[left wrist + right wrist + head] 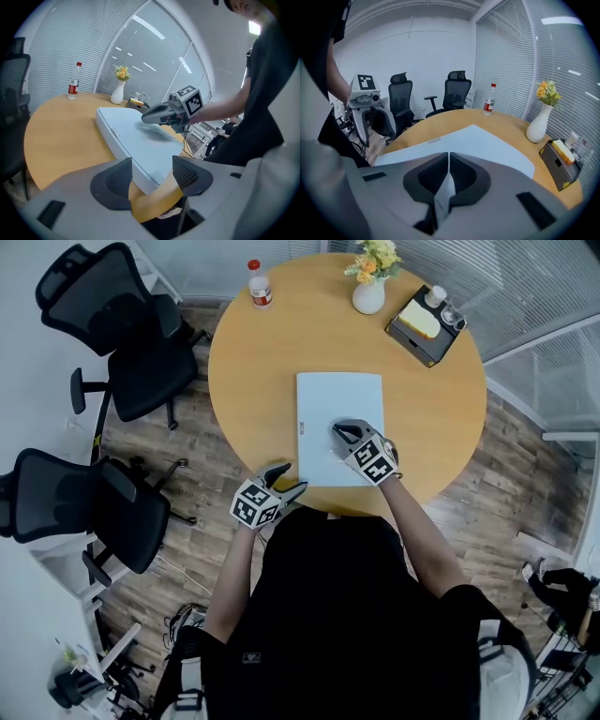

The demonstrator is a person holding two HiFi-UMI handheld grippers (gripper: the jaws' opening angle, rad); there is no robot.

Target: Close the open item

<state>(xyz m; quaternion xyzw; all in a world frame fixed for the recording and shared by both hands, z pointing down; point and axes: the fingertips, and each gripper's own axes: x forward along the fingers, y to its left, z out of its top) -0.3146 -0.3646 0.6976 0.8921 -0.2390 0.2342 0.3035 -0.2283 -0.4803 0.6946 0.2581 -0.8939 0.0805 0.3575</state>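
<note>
The round wooden table (262,381) fills the middle of the head view, with two black office chairs (112,324) on the wood floor to its left. A pale blue folder (328,399) lies flat on the near half of the table with its cover down, one short edge just short of the table's near rim.

The person's right forearm reaches from the body out over that rim, and the right gripper (343,431) lies low across the near right part of the folder, its tips on or just above the cover. Its jaws stand all but together, only a thin pale strip showing between the pads; I cannot tell whether anything is pinched there.

The left forearm is bent in closer, and the left gripper (287,480) hangs at the table's near edge beside the folder's near left corner, apart from it. Its jaws stand wide with nothing between them.

At the far side stand a white vase of flowers (368,294), a red-capped bottle (260,285) and a dark tray (424,329)
</note>
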